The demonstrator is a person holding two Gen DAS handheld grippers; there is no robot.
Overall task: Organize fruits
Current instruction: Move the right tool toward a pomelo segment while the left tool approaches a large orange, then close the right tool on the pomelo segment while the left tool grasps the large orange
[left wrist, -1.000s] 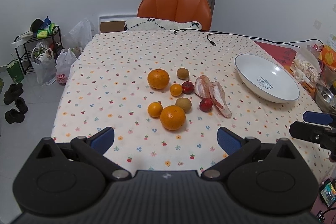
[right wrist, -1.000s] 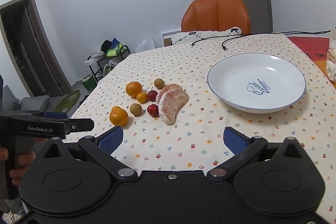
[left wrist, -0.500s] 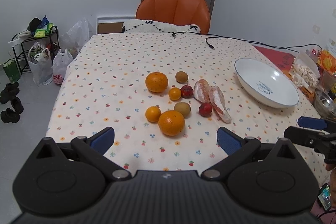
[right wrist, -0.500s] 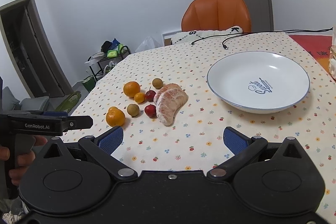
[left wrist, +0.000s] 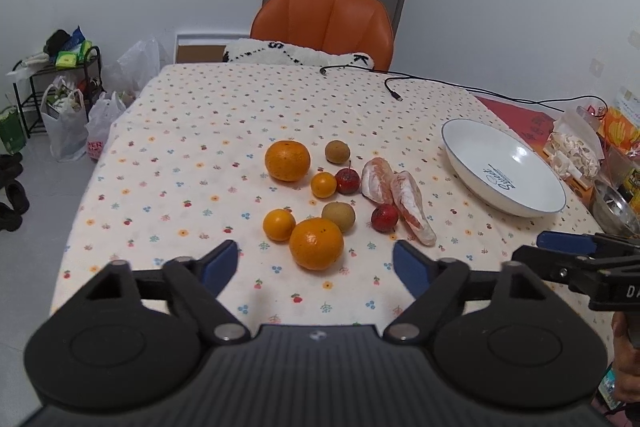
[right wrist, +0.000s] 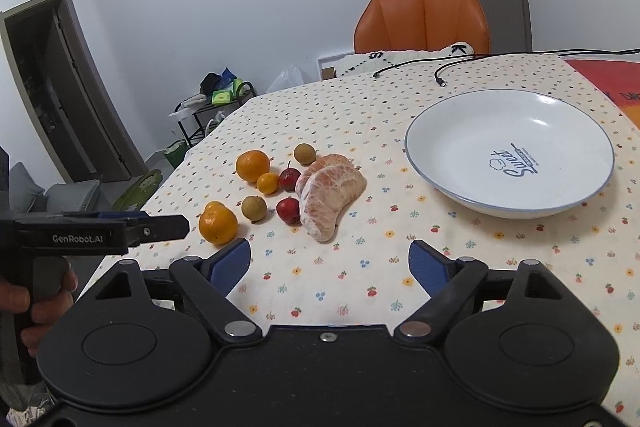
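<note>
Fruit lies grouped on the flowered tablecloth: two big oranges [left wrist: 316, 243] [left wrist: 287, 161], two small oranges [left wrist: 279, 224], two brown round fruits [left wrist: 338, 216], two small red fruits [left wrist: 385, 218] and two peeled pomelo segments [left wrist: 412, 209]. An empty white plate [left wrist: 503, 171] sits to their right. My left gripper [left wrist: 316, 269] is open, just short of the near big orange. My right gripper [right wrist: 330, 261] is open over bare cloth, in front of the pomelo segments [right wrist: 332, 201], with the plate [right wrist: 509, 151] ahead to its right.
An orange chair [left wrist: 325, 23] stands at the table's far end, with a black cable [left wrist: 432, 83] across the cloth. Bags, a steel bowl [left wrist: 616, 211] and clutter crowd the right edge. A rack and plastic bags [left wrist: 68, 115] stand on the floor at left.
Both grippers have crept forward toward the fruit and sit a little lower; the near big orange is now close to the left gripper's fingertips. Both stay open.
</note>
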